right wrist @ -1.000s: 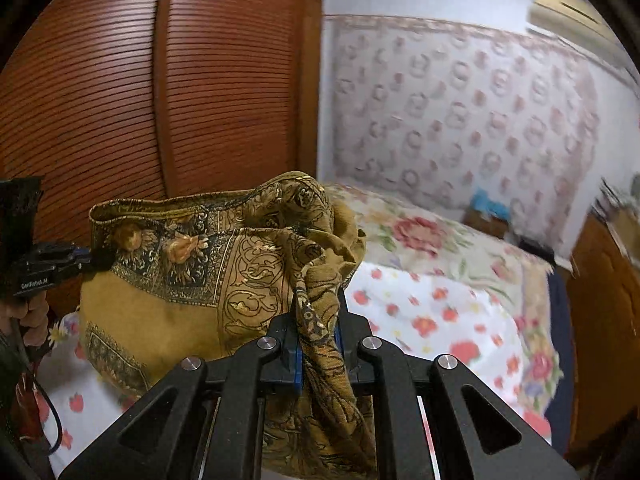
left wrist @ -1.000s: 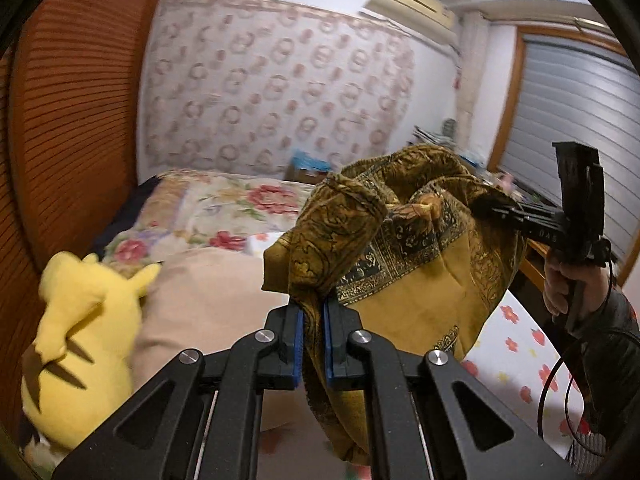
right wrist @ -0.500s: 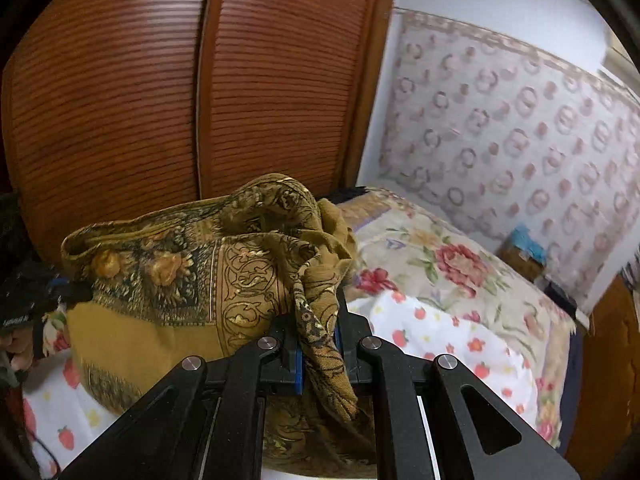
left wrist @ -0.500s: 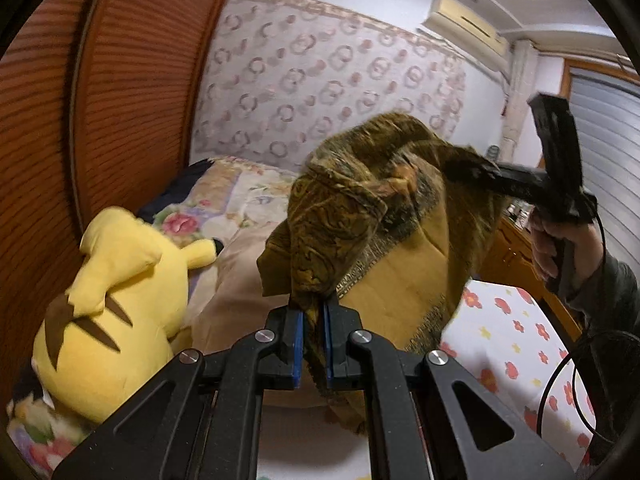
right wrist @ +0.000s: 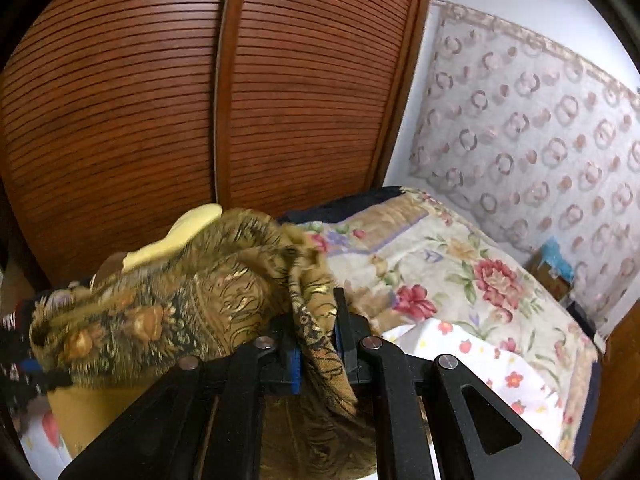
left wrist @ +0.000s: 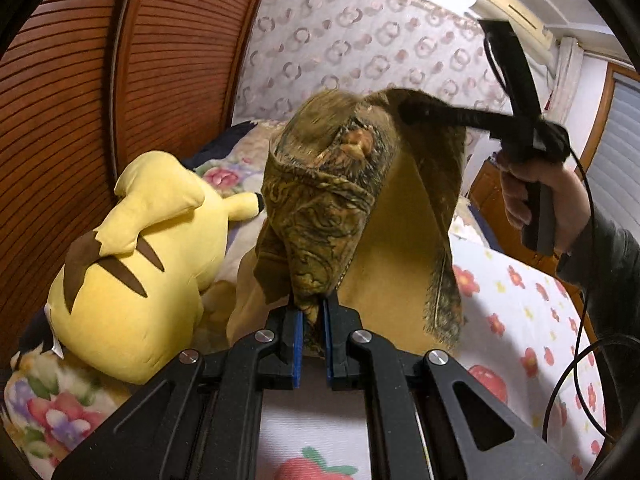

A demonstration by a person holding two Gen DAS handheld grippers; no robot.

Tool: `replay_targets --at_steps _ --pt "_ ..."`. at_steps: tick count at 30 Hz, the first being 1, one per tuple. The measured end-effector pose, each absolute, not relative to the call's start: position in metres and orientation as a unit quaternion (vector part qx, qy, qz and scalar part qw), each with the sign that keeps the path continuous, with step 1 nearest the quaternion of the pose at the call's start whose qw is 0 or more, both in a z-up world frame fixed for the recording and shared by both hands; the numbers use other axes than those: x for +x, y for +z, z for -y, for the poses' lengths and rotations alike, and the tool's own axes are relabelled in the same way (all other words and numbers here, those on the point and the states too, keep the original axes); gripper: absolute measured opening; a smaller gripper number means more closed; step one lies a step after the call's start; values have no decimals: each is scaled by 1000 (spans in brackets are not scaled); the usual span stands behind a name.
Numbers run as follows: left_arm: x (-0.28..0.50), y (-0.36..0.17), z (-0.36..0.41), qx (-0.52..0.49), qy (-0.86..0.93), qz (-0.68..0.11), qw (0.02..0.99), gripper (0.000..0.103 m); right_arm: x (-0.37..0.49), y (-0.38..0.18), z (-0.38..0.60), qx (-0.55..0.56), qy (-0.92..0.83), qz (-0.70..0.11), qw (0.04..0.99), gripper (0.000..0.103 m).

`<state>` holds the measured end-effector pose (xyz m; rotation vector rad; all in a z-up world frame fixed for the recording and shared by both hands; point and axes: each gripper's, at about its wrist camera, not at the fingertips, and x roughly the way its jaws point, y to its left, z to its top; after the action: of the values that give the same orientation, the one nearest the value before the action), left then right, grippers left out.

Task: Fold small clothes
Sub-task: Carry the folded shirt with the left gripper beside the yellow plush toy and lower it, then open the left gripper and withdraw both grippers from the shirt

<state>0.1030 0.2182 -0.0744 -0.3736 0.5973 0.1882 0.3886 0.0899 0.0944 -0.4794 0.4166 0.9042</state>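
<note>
The gold paisley cloth (left wrist: 320, 216) hangs in the air over the bed (left wrist: 520, 320), stretched between the two grippers, its long edge running from the near left gripper (left wrist: 311, 328) up and away to the right gripper (left wrist: 408, 110). Both sets of jaws are clamped on the fabric, each pinching a bunched corner, with the loose mustard underside drooping below. The hand (left wrist: 536, 200) on the right gripper's handle is raised, a dark sleeve trailing to the frame edge, and that gripper is tilted downward. A yellow plush toy (left wrist: 140, 264) lies left on the bed beside the slatted wooden doors (right wrist: 200, 120). The cloth's top fold is blurred, and from the right wrist view the left gripper is barely discernible at the dark left edge.
</note>
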Motion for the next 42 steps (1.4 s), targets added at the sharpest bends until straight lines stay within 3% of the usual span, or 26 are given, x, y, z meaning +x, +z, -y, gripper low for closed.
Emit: replay_targets --at_steps 2,7,10,14,23,26,27,29,30,31,42 --pt "103 -76 -218 -181 95 -295 933 9 394 96 -97 -212 431 -200 854 15" --pt "102 -75 -213 -172 100 -302 932 9 390 94 -92 -205 415 -201 863 54" --pt "101 -75 -213 -174 102 -303 931 9 377 96 -84 -190 406 -189 874 61" --pt "100 -76 -213 -175 106 -301 931 9 361 88 -75 -170 410 -191 875 62" --pt "102 -78 -213 -170 112 -313 928 10 370 18 -63 -162 382 -286 864 62" --pt "97 -73 -211 -154 126 -303 932 28 376 5 -63 -151 383 -298 861 62" --pt "93 -69 -211 -149 127 -294 936 45 376 3 -65 -148 391 -297 859 62" --pt "87 -63 -209 -139 129 -279 941 62 372 4 -66 -145 403 -284 858 62" --pt "84 -59 -208 -133 133 -272 944 77 370 3 -63 -139 414 -273 857 62" --pt "81 -56 -207 -128 134 -265 946 83 365 4 -63 -133 427 -267 854 62" --pt "60 -26 -189 -92 135 -224 961 83 328 -32 -95 -200 420 -280 839 62"
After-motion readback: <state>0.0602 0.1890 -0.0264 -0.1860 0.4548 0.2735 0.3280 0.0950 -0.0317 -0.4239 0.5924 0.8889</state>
